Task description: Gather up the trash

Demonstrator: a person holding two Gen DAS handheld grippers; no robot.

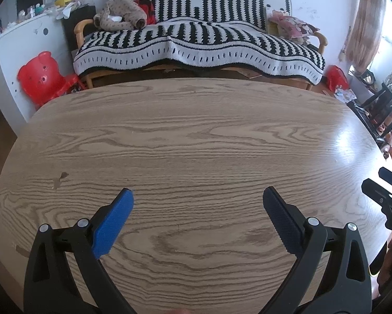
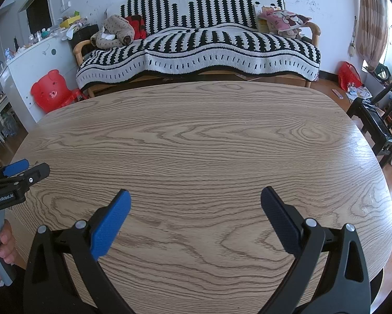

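Claws first: the left gripper [image 1: 198, 196] is spread wide with nothing between its blue textured pads, and the right gripper [image 2: 196, 196] is spread the same way, also holding nothing. Both hover just above the table [image 1: 196, 136], which looks like a wood-grain laminate top with rounded corners, smooth and a bit glossy off to the right of the claws where the light hits it. Honestly I can't spot any trash on the tabletop at all, just a small dark chip or stain [image 1: 61, 179] ahead-left of the left claw, so where the trash actually is, I can't tell from these views. My guess is either we're at the very start or the table's already done. Next move probably means looking around for litter, maybe the scattered papers [image 2: 358, 94] on the floor far off to the right. Beyond the table's far edge sits a wooden-armed sofa [image 2: 196, 47] under a fuzzy black-and-white striped blanket, with a red plastic bear-shaped chair [image 2: 52, 89] to the far left.
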